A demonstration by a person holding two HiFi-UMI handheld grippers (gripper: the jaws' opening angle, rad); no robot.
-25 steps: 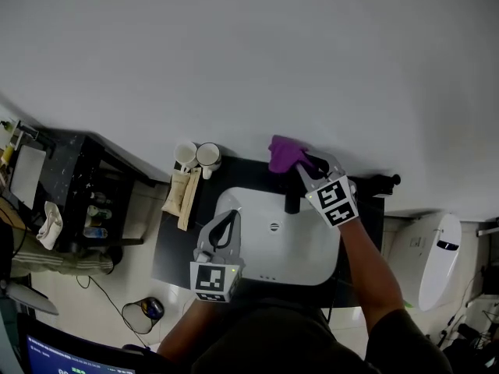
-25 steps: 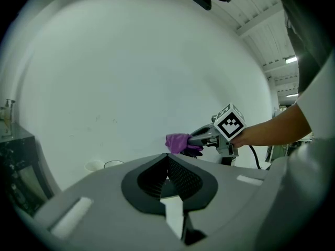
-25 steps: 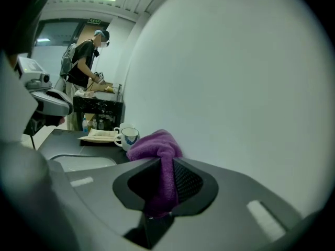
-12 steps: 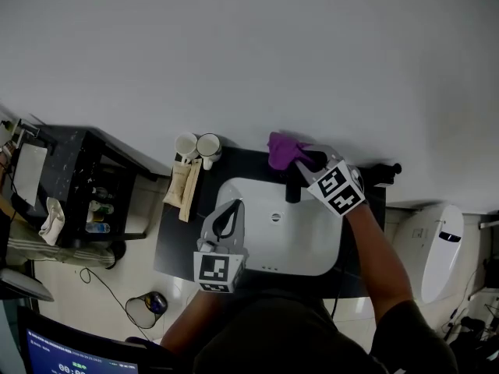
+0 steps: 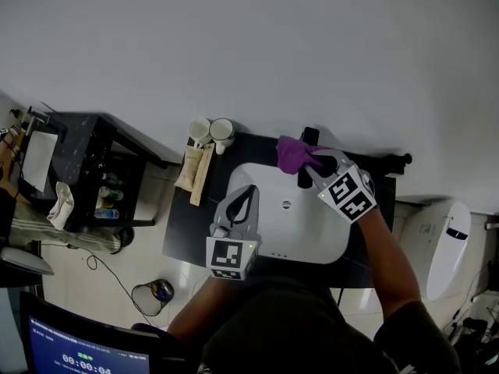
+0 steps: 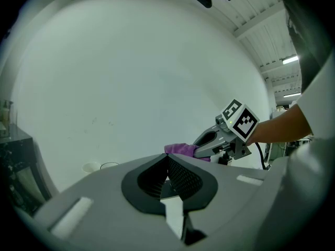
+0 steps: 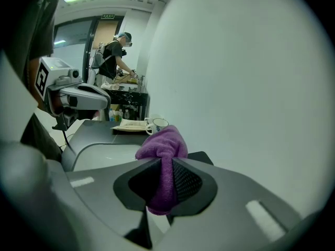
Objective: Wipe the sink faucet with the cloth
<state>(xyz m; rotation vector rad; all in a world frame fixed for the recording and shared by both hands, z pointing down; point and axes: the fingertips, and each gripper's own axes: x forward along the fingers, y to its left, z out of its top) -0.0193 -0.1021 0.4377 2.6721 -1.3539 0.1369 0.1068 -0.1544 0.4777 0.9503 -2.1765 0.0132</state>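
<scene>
Evidently mid-wipe: bunched purple terry cloth (image 5: 293, 153) pinched in the right gripper (image 5: 313, 164), jaws clamped tight on one fold, loose wad bulging out past the tips. Held at the back of the white oval sink basin (image 5: 251, 179), close to the pale wall (image 5: 257, 45), over the upper end of the slim black sink faucet (image 5: 303, 179); touching or just above it, hard to say from the head view. Seen along the right gripper's own jaws: cloth dead centre, a black edge of the faucet showing just to its right, so only a slight shift needed to bear on the metal. Long axis of the faucet running from the wall out toward the basin, which suggests strokes along that line and not across it. Right gripper clearly the nearer of the two. Left gripper (image 5: 243, 199) well apart, hovering over the near left part of the basin, jaws pressed together on nothing. Farther out, a dark countertop (image 5: 181, 232) around the basin and two white mugs (image 5: 210, 130) at its back left corner.
</scene>
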